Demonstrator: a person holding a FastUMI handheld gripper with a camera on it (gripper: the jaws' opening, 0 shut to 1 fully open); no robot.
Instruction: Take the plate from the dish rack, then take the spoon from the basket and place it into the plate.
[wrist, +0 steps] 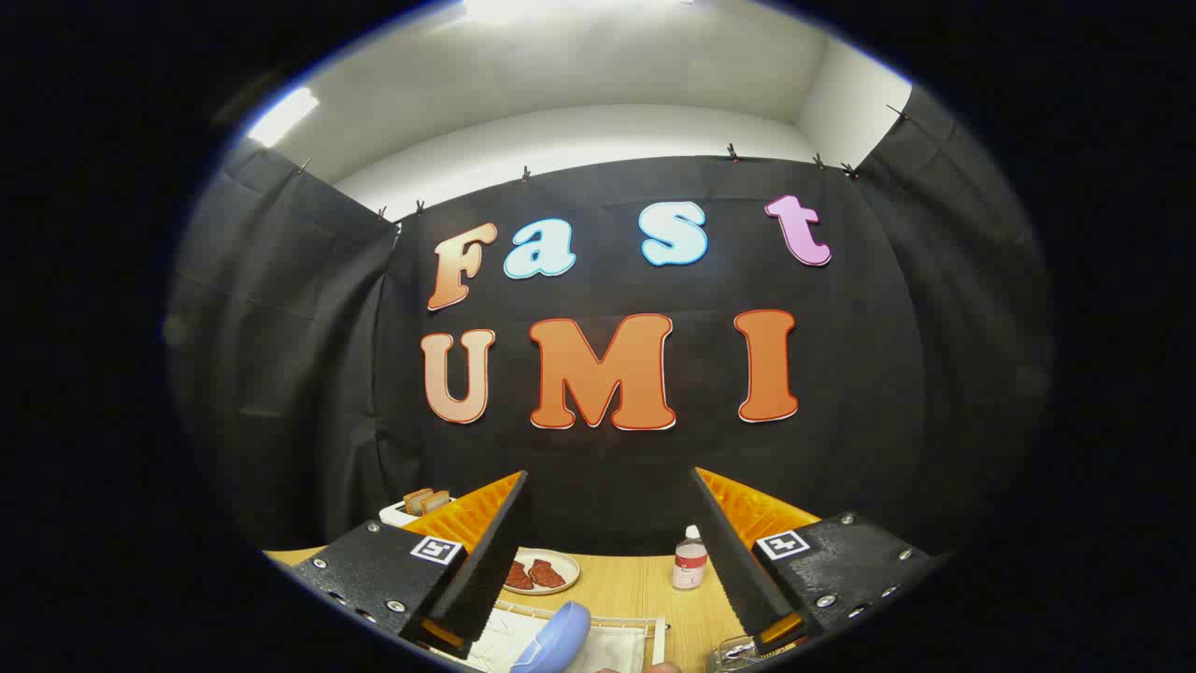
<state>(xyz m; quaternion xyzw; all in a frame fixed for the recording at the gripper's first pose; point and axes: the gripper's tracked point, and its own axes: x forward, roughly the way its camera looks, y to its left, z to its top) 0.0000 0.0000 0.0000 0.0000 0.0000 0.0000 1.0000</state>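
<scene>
A light blue plate (557,639) stands on edge in a white dish rack (598,621) on the wooden table, low between my two fingers and nearer the left one. My gripper (607,479) is held above it, open, with a wide gap and nothing between the fingers. By the base of the right finger a clear, shiny object (736,651) pokes into view; I cannot tell what it is.
A small beige dish with red food pieces (542,572) lies beyond the rack. A small white bottle with a red label (690,559) stands to its right. A white toaster with bread (419,507) sits behind the left finger. The black cloth wall closes off the table's far side.
</scene>
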